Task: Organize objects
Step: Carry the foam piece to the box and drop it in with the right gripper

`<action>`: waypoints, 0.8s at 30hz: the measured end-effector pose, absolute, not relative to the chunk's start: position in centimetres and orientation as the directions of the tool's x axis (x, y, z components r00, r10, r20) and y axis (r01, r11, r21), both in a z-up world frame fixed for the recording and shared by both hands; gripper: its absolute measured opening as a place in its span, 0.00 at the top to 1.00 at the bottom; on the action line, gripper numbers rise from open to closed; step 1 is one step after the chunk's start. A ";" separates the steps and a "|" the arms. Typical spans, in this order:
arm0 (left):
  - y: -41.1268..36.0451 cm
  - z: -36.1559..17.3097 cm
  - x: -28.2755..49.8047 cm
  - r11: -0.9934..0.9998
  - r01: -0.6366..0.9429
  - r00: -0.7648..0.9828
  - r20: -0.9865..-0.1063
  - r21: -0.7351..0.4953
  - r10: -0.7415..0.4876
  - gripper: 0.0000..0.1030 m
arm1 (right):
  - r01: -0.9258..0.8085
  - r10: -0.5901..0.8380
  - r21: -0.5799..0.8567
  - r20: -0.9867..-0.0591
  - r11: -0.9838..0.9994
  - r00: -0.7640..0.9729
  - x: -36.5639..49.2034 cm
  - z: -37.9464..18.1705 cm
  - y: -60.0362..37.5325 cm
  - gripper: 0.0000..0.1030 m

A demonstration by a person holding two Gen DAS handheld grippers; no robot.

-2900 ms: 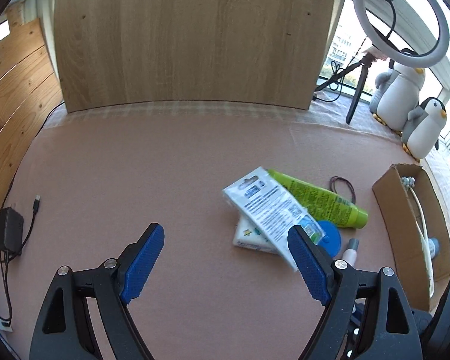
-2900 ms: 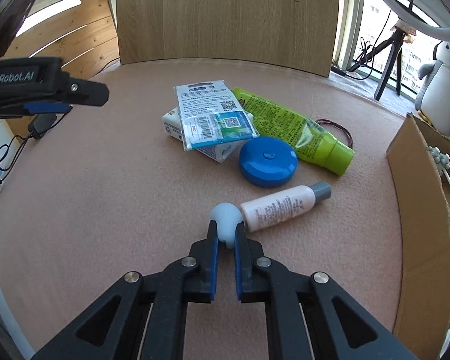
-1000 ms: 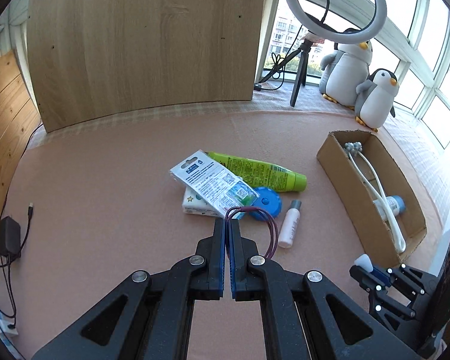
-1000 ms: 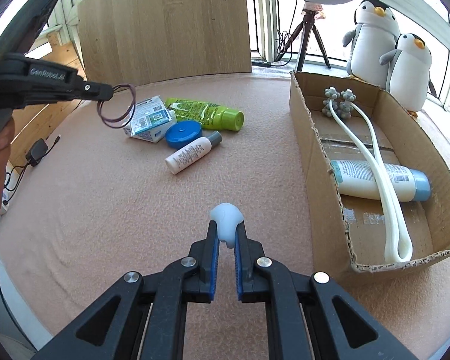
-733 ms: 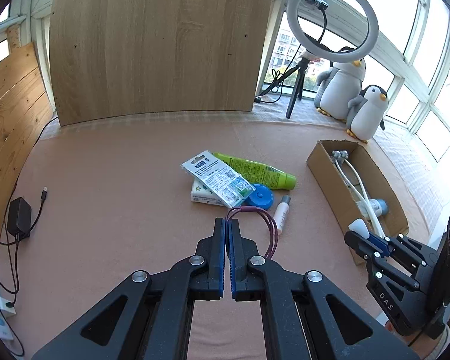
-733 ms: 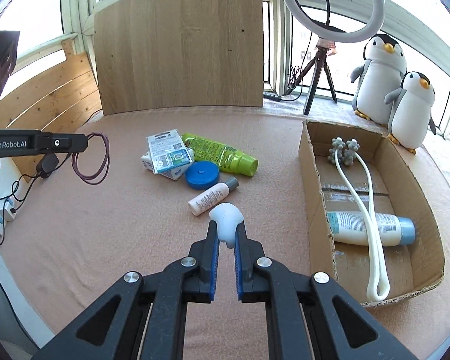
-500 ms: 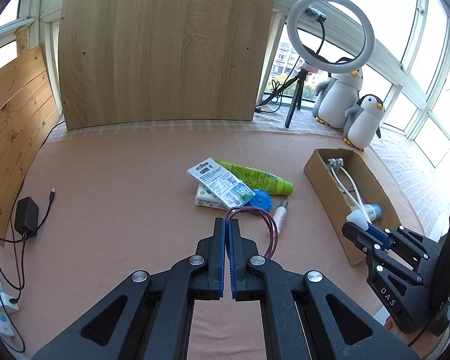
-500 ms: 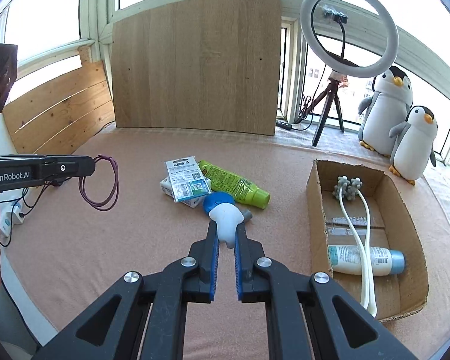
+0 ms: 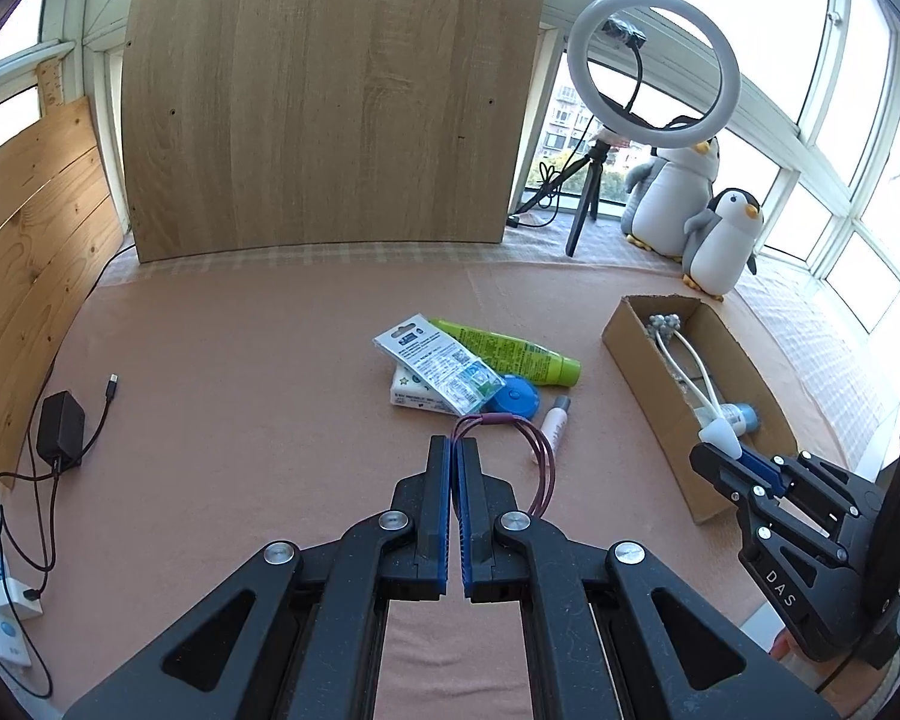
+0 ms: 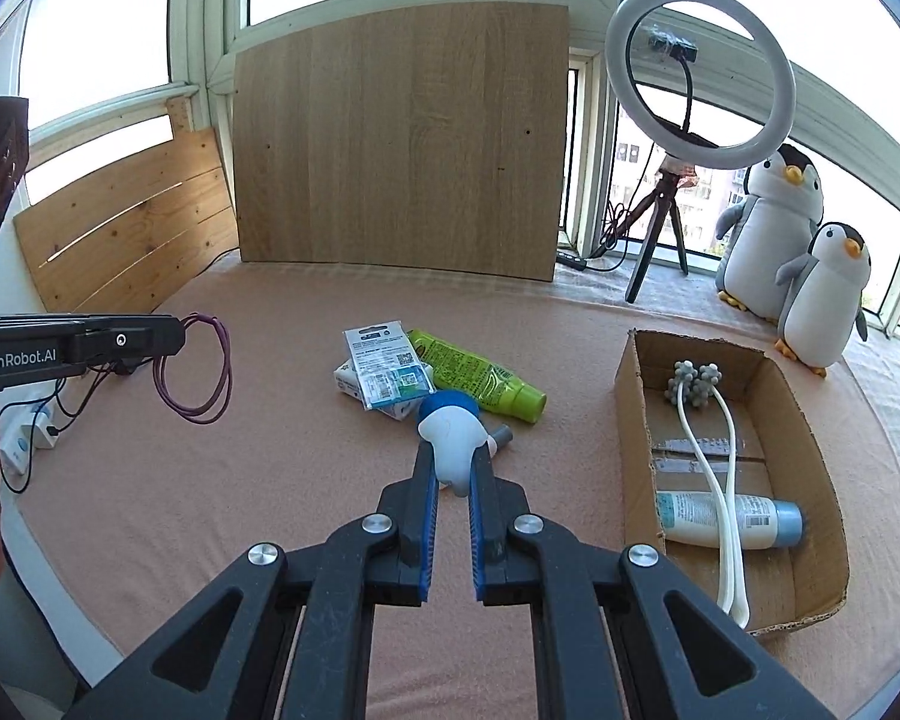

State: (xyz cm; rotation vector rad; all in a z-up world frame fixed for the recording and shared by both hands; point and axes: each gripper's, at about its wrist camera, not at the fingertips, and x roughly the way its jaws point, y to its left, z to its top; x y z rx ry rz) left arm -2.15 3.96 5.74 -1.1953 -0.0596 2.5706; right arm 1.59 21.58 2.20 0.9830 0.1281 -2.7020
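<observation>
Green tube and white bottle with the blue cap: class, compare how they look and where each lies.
The green tube is bright lime all over; the white bottle has a pale body and a blue cap. The green tube lies on the pink cloth among loose items, partly under a packet; the white bottle lies inside the cardboard box, under a white massager. Both lie on their sides.

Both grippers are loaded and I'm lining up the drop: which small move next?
Probably carry the right gripper right, over the cardboard box, and release there. It is shut on a small white piece, the box already holds a lotion tube and massager, and the left gripper with its purple hair tie is farther off.
</observation>
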 end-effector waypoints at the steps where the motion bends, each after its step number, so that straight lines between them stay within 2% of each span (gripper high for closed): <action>1: 4.3 5.7 -2.2 -0.951 -0.263 -0.604 -0.741 -0.161 0.293 0.98 | 0.271 -0.212 0.007 -0.641 -0.963 -0.738 1.7 2.2 21.7 0.92; 24: 20.7 5.6 -4.5 -0.811 -0.573 -0.483 -0.752 -0.115 0.448 0.98 | 0.019 -0.039 0.038 -0.638 -0.999 -0.769 3.4 1.6 32.1 0.92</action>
